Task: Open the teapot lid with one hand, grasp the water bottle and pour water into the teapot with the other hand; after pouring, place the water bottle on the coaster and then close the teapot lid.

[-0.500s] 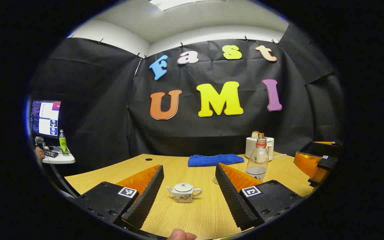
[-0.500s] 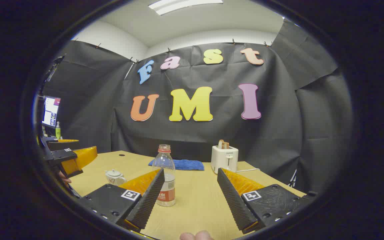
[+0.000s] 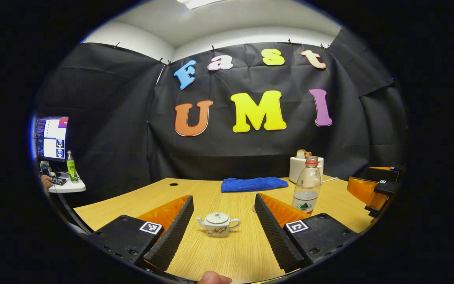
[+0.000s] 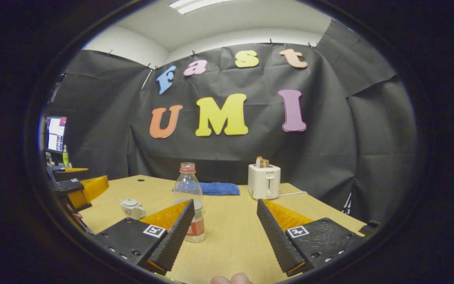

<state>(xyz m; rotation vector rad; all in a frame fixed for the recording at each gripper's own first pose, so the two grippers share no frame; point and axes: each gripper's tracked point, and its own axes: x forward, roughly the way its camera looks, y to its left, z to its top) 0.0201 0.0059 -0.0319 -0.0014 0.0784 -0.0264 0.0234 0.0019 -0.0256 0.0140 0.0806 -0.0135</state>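
Left tool (image 3: 223, 230) is spread wide, fingers apart and gripping nothing, hovering low over the wooden surface (image 3: 235, 252). The teapot (image 3: 217, 224) sits on the surface straight ahead between its two fingers but farther off, not touching them; lid on, spout pointing left, handle right. Water bottle (image 3: 307, 185) stands upright to the right and farther back, red cap ring at the neck, a little water in the bottom. Part of a coaster (image 3: 253, 210) peeks out at the inner edge of the right finger, mostly hidden. Blue cloth (image 3: 253, 184) lies folded at the far side of the surface, white toaster (image 3: 302, 167) behind the bottle with bread in it. Far left there is a monitor (image 3: 51, 138) and a green bottle (image 3: 71, 167) on a small side desk, with a hand by a keyboard.

Right tool (image 4: 226, 232) is also spread wide, nothing between the fingers. In the right gripper view the water bottle (image 4: 188, 199) stands just behind the tool's left finger, partly covered by it; contact cannot be told. Teapot (image 4: 132, 208) is to the left, near the left tool (image 4: 78, 188) at the left edge. Toaster (image 4: 264, 181) is far centre, blue cloth (image 4: 219, 188) to its left. A fingertip shows at the bottom edge of each view
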